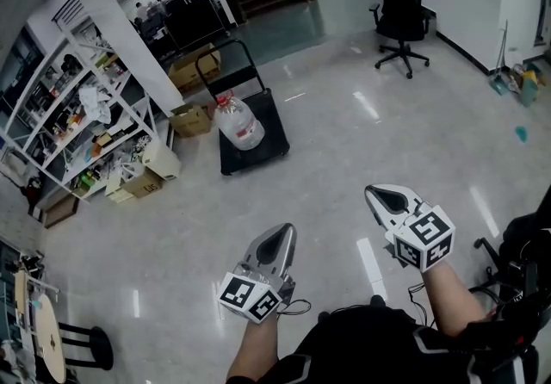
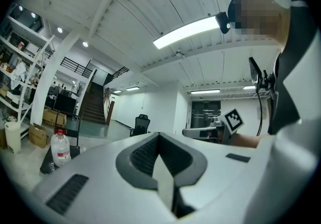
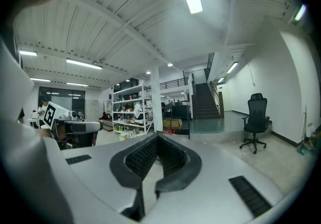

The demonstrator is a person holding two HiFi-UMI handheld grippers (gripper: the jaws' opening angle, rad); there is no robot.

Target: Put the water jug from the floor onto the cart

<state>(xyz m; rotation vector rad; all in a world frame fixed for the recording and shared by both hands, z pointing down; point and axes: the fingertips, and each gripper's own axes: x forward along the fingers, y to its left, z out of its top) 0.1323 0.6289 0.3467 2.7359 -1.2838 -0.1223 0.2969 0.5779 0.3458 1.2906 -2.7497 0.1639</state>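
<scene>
Left tool shut; jug label unreadable

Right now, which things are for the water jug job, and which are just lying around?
For the job: water jug, cart, left tool, right tool.

Just lying about: office chair, cardboard box, shelf.

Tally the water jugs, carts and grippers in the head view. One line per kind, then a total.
Water jugs: 1, the water jug
Carts: 1, the cart, with the jug standing on it
Grippers: 2, the left gripper and the right gripper, both empty
Total: 4
</scene>
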